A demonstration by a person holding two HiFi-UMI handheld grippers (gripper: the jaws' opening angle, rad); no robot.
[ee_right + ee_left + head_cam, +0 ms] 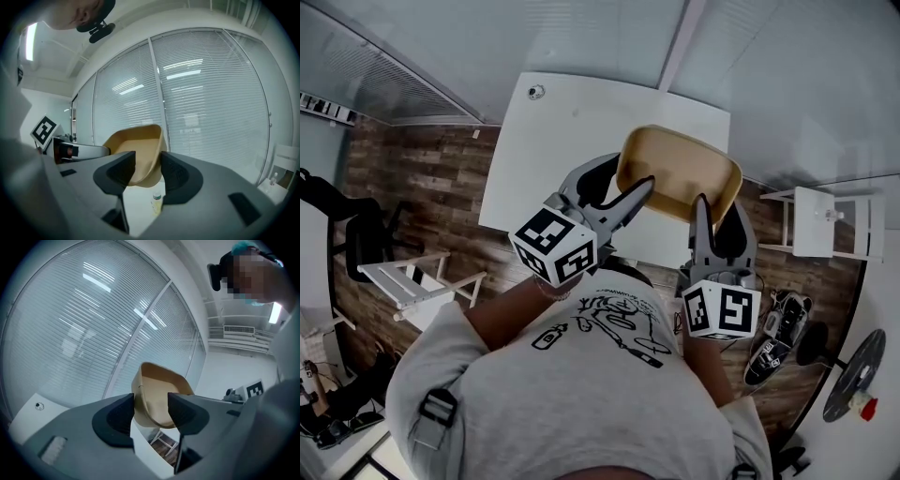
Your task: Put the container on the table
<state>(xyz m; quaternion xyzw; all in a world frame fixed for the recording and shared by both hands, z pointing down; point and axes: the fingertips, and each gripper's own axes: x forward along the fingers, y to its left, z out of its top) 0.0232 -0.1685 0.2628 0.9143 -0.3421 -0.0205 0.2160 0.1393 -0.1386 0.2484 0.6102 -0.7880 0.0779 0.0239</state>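
Note:
A tan, tub-shaped container (680, 173) hangs tilted in the air over the near right part of the white table (553, 159). My left gripper (633, 178) is shut on its left rim, and in the left gripper view the container's wall (157, 401) sits between the two jaws of that gripper (151, 411). My right gripper (720, 211) holds the right rim. In the right gripper view the container (136, 154) has its edge pinched between the jaws of that gripper (148, 168). The container's inside looks empty.
A small round object (536, 92) lies at the table's far left corner. A little bottle (157, 201) stands on a white surface below my right jaws. White stools (820, 220) (412, 277) flank the table on the wooden floor. Shoes (778, 337) lie at the right.

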